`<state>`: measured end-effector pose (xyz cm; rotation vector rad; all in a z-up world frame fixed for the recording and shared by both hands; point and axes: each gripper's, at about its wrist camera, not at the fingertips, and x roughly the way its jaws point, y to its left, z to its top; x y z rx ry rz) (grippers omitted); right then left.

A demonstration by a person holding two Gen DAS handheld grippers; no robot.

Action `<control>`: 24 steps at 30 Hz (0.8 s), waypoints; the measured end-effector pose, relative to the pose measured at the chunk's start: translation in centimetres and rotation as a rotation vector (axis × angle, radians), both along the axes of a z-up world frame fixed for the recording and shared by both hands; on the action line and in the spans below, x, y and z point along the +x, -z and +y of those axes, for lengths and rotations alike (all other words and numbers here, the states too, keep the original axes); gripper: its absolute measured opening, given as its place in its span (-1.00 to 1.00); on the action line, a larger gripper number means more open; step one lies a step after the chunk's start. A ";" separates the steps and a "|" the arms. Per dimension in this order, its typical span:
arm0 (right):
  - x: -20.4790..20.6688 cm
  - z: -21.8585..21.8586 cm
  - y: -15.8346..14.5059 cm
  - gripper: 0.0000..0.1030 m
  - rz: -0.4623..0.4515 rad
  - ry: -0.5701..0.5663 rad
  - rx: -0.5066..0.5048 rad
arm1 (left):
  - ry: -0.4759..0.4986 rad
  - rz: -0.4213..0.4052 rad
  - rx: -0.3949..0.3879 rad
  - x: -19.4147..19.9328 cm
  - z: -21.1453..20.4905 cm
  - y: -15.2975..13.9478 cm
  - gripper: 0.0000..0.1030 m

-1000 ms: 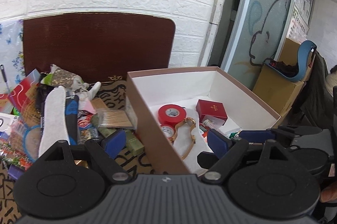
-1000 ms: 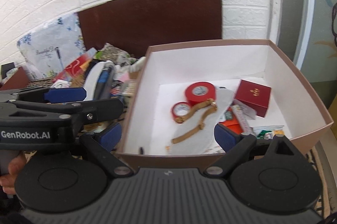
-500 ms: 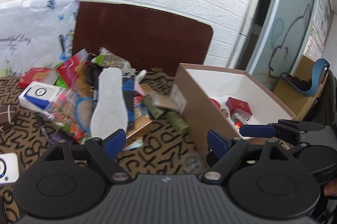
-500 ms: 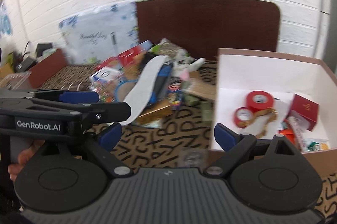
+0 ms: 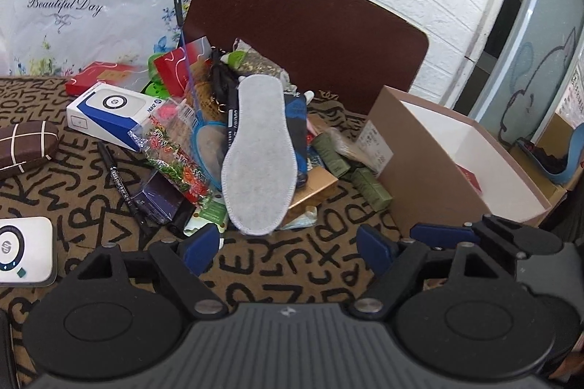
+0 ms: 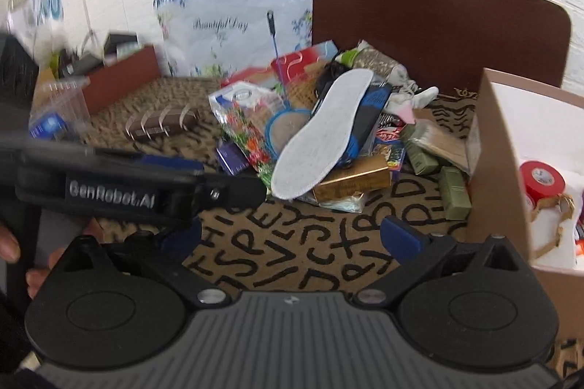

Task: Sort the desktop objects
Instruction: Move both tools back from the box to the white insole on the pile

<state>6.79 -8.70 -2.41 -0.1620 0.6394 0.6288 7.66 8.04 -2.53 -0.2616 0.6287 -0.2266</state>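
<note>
While your left gripper (image 5: pixel 288 248) narrows its empty jaws and your right gripper (image 6: pixel 292 235) spreads wide on nothing, the insole (image 5: pixel 260 153) lies just ahead; heel nearest, long axis pointing away, atop the pile. Left is nearer; the box (image 5: pixel 401 148) stands right.

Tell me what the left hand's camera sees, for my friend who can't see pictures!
A white shoe insole lies on top of a messy pile of packets and small boxes on a cloth covered in black letters. The left gripper is empty, its jaws closing a little above the cloth, just before the pile. An open cardboard box stands to the right.
</note>
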 end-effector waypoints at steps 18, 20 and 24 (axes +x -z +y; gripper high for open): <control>6.4 4.6 3.4 0.95 -0.135 0.069 -0.080 | 0.003 0.047 -0.003 9.6 1.1 2.2 0.32; 7.1 4.7 3.7 0.91 -0.126 0.068 -0.071 | 0.016 0.052 -0.007 10.2 1.3 2.4 0.29; 8.1 5.3 4.3 0.61 -0.114 0.040 -0.077 | 0.032 0.067 -0.009 11.2 1.4 2.8 0.24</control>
